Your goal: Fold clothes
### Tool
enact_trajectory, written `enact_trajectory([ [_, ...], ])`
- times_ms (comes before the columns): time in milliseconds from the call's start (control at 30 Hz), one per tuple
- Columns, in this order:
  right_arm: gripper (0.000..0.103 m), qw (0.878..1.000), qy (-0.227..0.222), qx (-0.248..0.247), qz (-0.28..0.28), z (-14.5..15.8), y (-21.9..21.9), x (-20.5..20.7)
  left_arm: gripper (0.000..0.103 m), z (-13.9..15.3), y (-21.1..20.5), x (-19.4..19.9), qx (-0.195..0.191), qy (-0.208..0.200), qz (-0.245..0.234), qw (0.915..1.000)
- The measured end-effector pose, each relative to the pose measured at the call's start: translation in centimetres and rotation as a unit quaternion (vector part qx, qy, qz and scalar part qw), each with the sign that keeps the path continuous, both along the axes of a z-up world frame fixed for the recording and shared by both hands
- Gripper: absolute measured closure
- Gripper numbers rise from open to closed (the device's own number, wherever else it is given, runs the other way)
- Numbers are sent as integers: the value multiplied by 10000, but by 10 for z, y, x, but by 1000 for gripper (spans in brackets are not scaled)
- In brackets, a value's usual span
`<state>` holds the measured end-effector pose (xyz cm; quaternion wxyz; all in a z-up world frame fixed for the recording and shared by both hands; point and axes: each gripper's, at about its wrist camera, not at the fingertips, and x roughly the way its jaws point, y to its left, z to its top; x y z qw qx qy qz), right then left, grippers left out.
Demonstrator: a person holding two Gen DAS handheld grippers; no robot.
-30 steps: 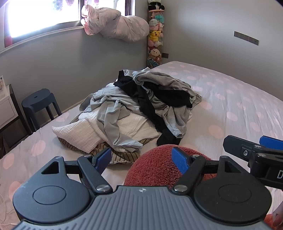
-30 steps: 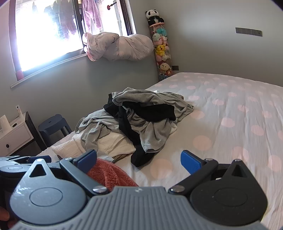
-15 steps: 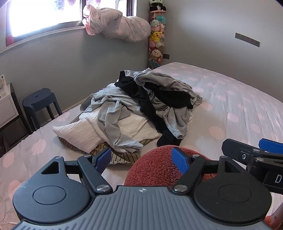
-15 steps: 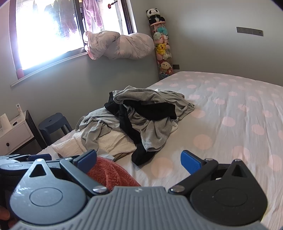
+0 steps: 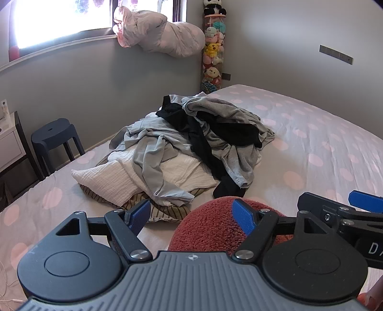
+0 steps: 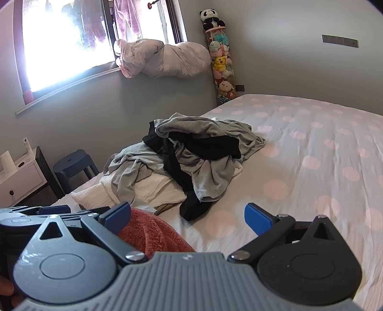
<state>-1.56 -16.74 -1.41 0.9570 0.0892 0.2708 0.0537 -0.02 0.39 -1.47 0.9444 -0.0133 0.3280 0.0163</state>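
Nearest, the left gripper [image 5: 194, 215] and right gripper [image 6: 188, 215] both hang with jaws apart over a red fleece [image 5: 213, 224] (fuzzy, bunched) on the bed [image 6: 323, 148]. Beyond lies the clothes pile [image 5: 191, 148], then a stool [image 5: 53, 134].

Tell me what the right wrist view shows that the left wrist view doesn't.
Only the right wrist view shows purple clothes hanging outside the window and the whole panda atop the toy tube. Only the left wrist view shows the white cable at its lower left. Both share the clothes pile, red garment, stool, and bed.
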Motion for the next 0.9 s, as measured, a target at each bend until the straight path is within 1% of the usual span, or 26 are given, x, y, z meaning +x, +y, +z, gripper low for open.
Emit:
enact_trajectory([
  [267,1,10000,8,7,41,0,1,2,29,0,3,1,-5,-23,48,10000],
  [467,1,9999,-25,-42,145,-1,1,12,29,-1,2,8,28,-10,47,10000],
  [567,1,9995,-157,-115,257,0,1,19,29,-1,3,13,-49,-41,27,10000],
  [633,1,9987,-240,-73,434,1,-1,25,29,-1,5,17,-98,-119,-15,9999],
  [733,1,9970,-376,-88,675,4,-4,39,29,2,4,24,-30,-255,-70,9996],
  [833,1,9945,-602,-116,845,6,-4,53,29,5,4,34,-55,-359,2,9993],
  [900,1,9933,-705,-151,901,6,-2,65,29,6,7,45,-105,-321,39,9994],
])
